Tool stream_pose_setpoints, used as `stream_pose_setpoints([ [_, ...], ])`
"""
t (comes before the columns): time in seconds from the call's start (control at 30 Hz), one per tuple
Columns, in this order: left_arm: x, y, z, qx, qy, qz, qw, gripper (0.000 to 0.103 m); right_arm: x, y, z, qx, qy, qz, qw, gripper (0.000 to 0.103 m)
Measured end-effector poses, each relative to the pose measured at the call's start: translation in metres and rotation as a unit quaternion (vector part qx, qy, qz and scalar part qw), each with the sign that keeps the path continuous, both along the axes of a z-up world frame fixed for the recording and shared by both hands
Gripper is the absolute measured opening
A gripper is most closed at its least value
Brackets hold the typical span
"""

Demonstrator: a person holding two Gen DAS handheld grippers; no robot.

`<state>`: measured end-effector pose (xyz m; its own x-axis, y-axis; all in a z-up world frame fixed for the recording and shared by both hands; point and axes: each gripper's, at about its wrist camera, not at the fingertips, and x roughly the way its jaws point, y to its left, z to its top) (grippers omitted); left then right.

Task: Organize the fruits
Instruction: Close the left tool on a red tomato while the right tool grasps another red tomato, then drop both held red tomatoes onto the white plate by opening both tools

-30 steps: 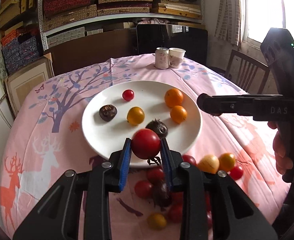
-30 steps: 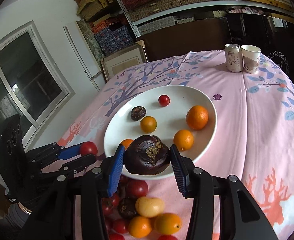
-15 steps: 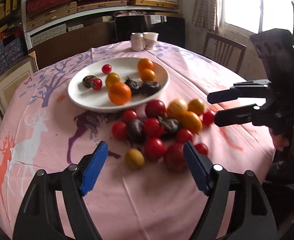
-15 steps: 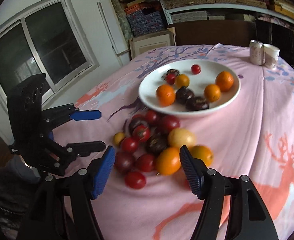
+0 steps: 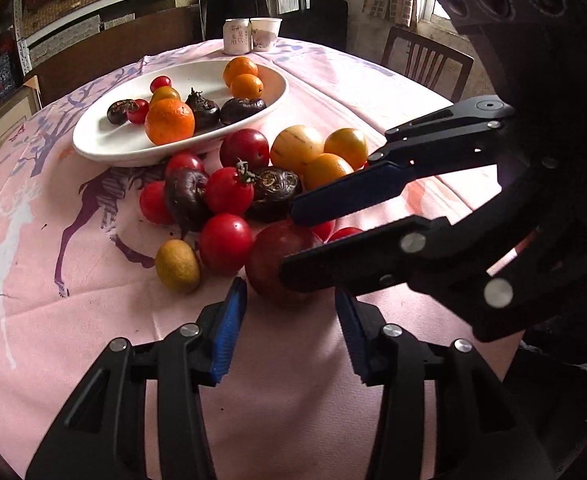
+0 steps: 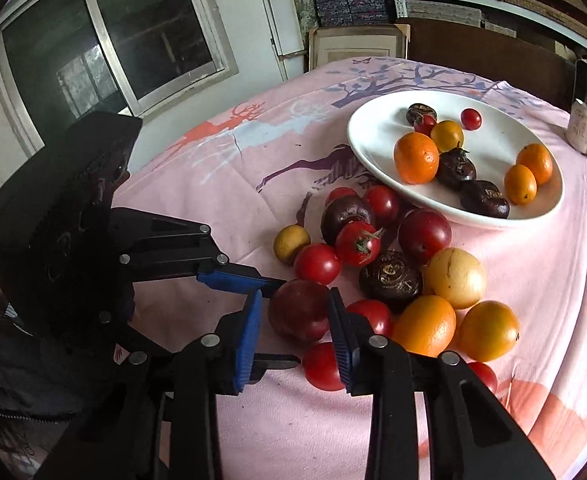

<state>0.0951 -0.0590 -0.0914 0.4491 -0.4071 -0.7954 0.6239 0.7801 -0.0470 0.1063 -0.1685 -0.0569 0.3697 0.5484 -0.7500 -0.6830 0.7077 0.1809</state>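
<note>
A dark red plum (image 5: 269, 256) (image 6: 297, 312) lies at the near edge of a fruit pile on the pink cloth. My right gripper (image 6: 295, 296) (image 5: 289, 246) is closing, and its blue pads press on the plum's two sides. My left gripper (image 5: 289, 292) (image 6: 289, 320) is closing too. Its fingertips straddle the same plum without pressing on it. The right gripper's lower finger crosses in front of the left one's pad. The white plate (image 5: 105, 144) (image 6: 505, 140) behind the pile holds oranges, dark fruits and small tomatoes.
Red tomatoes (image 5: 225, 242), a small yellow fruit (image 5: 177, 266), oranges (image 6: 429, 324) and dark fruits crowd between the plum and the plate. A can (image 5: 236, 36) and paper cup (image 5: 265, 34) stand at the far edge, with a chair (image 5: 425, 60) beyond.
A second ago each gripper held a fruit over the plate. Both then let go and opened wide. Now they have dropped to the pile and narrowed around the dark red plum.
</note>
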Motion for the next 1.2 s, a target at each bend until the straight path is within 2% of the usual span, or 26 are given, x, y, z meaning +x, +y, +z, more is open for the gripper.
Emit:
stream_pose_setpoints([
  [0.07,0.001,-0.004,-0.001,0.011,-0.001,-0.002,0.9999,0.045,-0.001,0.006,0.000,-0.036,-0.023,0.008,0.999,0.035],
  [0.13,0.002,-0.008,-0.002,0.017,-0.003,-0.004,0.9998,0.045,-0.001,0.009,0.000,-0.050,-0.029,0.022,0.998,0.036],
  [0.2,0.006,-0.008,-0.001,0.014,0.002,0.000,0.9999,0.046,0.002,0.011,-0.002,-0.062,-0.027,0.037,0.997,0.043],
  [0.27,0.008,-0.009,-0.001,0.012,0.005,0.001,0.9999,0.047,0.004,0.014,-0.002,-0.070,-0.030,0.052,0.996,0.045],
  [0.43,0.006,-0.009,-0.001,0.011,-0.004,-0.004,0.9999,0.044,0.010,0.015,-0.004,-0.057,0.018,0.084,0.995,0.040],
  [0.5,0.005,-0.006,0.002,0.001,-0.006,-0.004,1.0000,0.042,0.014,0.010,-0.004,-0.038,0.038,0.076,0.996,0.038],
  [0.57,0.002,-0.001,0.006,-0.018,-0.014,-0.002,0.9998,0.040,0.021,-0.002,-0.004,0.008,0.072,0.065,0.995,0.037],
  [0.67,-0.003,0.004,0.014,-0.047,-0.021,-0.008,0.9987,0.040,0.021,-0.017,0.000,0.058,0.092,0.063,0.992,0.037],
  [0.87,-0.007,0.000,0.024,-0.049,-0.031,-0.009,0.9983,0.040,0.017,-0.029,0.004,0.099,0.108,0.052,0.988,0.037],
  [1.03,-0.001,-0.007,0.049,-0.038,-0.058,-0.014,0.9975,0.040,0.020,-0.036,0.028,0.116,0.086,0.044,0.988,0.037],
  [1.2,0.033,-0.017,0.086,-0.029,-0.095,-0.019,0.9949,0.040,0.048,-0.046,0.065,0.130,0.049,0.024,0.990,0.037],
])
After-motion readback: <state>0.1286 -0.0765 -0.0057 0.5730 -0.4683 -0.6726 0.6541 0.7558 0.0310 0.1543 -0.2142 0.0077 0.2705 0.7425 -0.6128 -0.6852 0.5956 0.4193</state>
